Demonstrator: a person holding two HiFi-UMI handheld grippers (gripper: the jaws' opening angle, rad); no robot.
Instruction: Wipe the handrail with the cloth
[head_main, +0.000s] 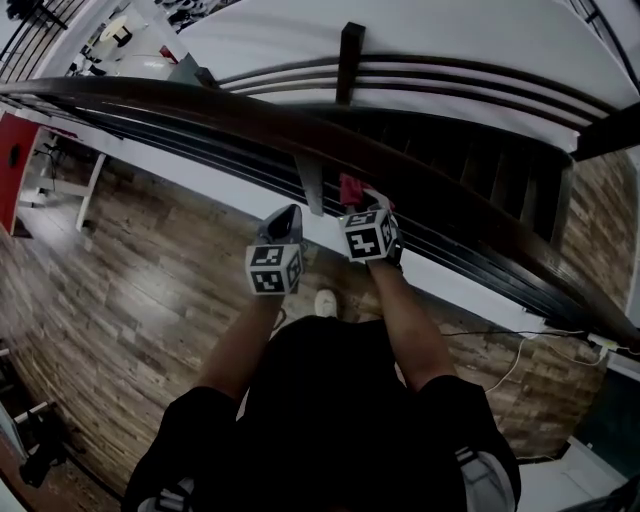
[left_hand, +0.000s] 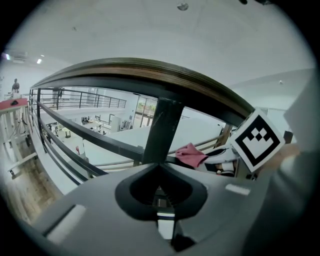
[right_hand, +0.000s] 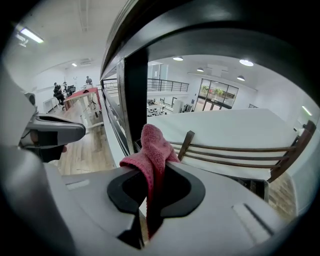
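Observation:
The dark wooden handrail (head_main: 300, 135) runs slantwise from upper left to lower right, on a dark post (head_main: 311, 185). My right gripper (head_main: 360, 203) is just under the rail, right of the post, shut on a pink cloth (head_main: 352, 188). In the right gripper view the cloth (right_hand: 152, 145) hangs folded between the jaws of that gripper (right_hand: 150, 200), below the handrail (right_hand: 200, 30). My left gripper (head_main: 287, 215) is left of the post, jaws together with nothing in them. In the left gripper view it (left_hand: 159, 192) faces the post (left_hand: 162, 130), with the cloth (left_hand: 191, 154) to the right.
Thin horizontal bars (head_main: 200, 150) run under the handrail. Beyond it a dark staircase (head_main: 500, 170) drops away beside a white surface (head_main: 450, 40). I stand on a wooden floor (head_main: 150, 290); a white cable (head_main: 520, 360) lies at right, and a red table (head_main: 15, 165) at far left.

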